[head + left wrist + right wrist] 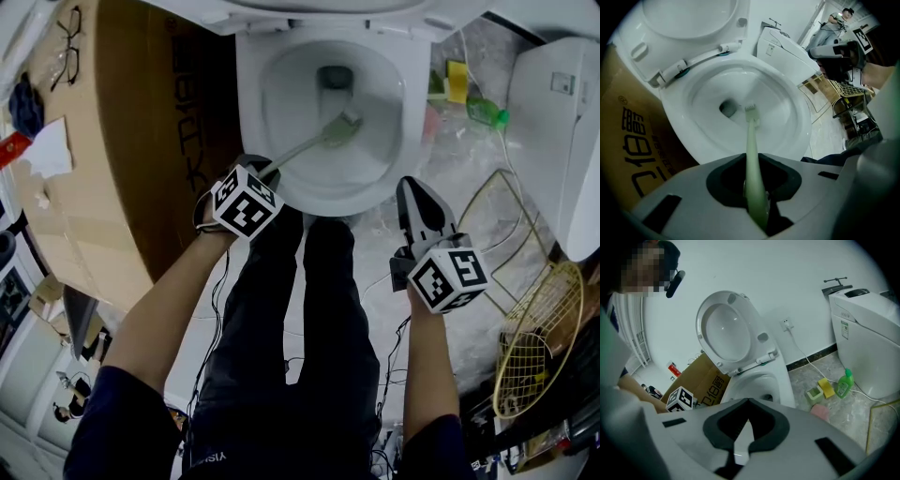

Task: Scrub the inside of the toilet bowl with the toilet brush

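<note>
Fingers of your left gripper [756, 199] are clamped on the pale green handle of the toilet brush [751, 140]. Its shaft slants down into the toilet bowl [790, 112], and its head sits against the inner wall just beside the drain opening [727, 108]. Your right gripper [739, 446] hangs off to the bowl's right, with its fingers drawn close together around nothing.

Person and hand-held rig. The left gripper [265, 171] and right gripper [413, 190] are built of grey shells with black jaw linings. Each is topped by a white cube [246, 202] printed with black square markers. Navy short sleeves [122, 427] and black trousers [300, 319] are worn. Thin black cables [222, 281] are attached.
</note>
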